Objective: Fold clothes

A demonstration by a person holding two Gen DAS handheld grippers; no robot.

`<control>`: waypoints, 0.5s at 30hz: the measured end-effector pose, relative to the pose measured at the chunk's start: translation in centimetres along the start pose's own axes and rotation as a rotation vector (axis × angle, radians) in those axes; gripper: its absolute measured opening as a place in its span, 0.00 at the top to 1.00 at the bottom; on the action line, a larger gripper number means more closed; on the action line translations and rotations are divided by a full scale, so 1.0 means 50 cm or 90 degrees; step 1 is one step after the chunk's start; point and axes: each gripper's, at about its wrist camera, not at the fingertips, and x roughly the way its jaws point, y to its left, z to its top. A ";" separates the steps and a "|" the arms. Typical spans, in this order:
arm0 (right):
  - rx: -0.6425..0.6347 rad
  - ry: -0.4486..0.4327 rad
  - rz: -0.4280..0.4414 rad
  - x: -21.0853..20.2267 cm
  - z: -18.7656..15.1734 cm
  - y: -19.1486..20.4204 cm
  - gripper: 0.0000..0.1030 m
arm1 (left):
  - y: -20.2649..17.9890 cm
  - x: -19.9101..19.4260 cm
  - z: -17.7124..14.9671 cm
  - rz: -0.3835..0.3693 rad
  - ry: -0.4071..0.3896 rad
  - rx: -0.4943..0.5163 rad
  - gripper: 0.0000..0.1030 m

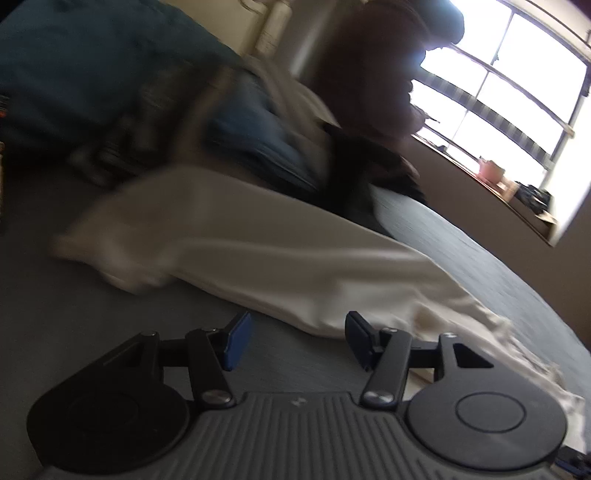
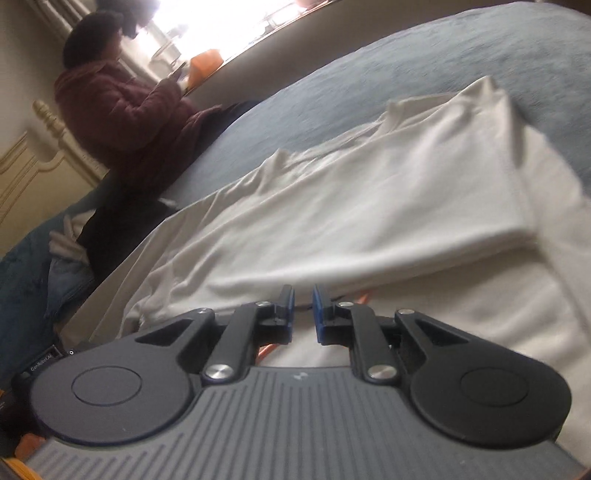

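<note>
Shirt (image 2: pixel 369 192) lies on bed (image 2: pixel 406 66), partly folded, flap doubled over its body. Left gripper (image 1: pixel 295 332) half open, empty, at shirt's edge. Right gripper (image 2: pixel 303 306) nearly closed, small gap, holds nothing. Risk: blurred, fast approach could snag the flap and undo it.

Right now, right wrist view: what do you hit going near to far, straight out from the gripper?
Right gripper, jaws a narrow gap apart with nothing between them → flat white cloth layer → folded white garment → grey-blue bedspread → bright window sill.
</note>
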 end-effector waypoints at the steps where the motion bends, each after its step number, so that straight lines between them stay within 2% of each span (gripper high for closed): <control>1: -0.015 0.013 0.005 0.005 -0.009 0.015 0.89 | 0.027 -0.006 0.009 0.026 -0.015 -0.004 0.40; 6: -0.114 0.075 0.023 0.023 -0.046 0.102 0.86 | 0.136 -0.010 0.057 0.111 -0.058 -0.014 0.27; 8: -0.127 0.094 0.044 0.024 -0.058 0.133 0.82 | 0.180 0.000 0.079 0.140 -0.067 -0.036 0.22; 12: -0.150 0.133 0.086 0.024 -0.085 0.193 0.78 | 0.243 0.033 0.108 0.216 -0.097 -0.083 0.21; 15: -0.177 0.161 0.093 0.030 -0.111 0.233 0.75 | 0.269 0.071 0.115 0.206 -0.067 -0.084 0.21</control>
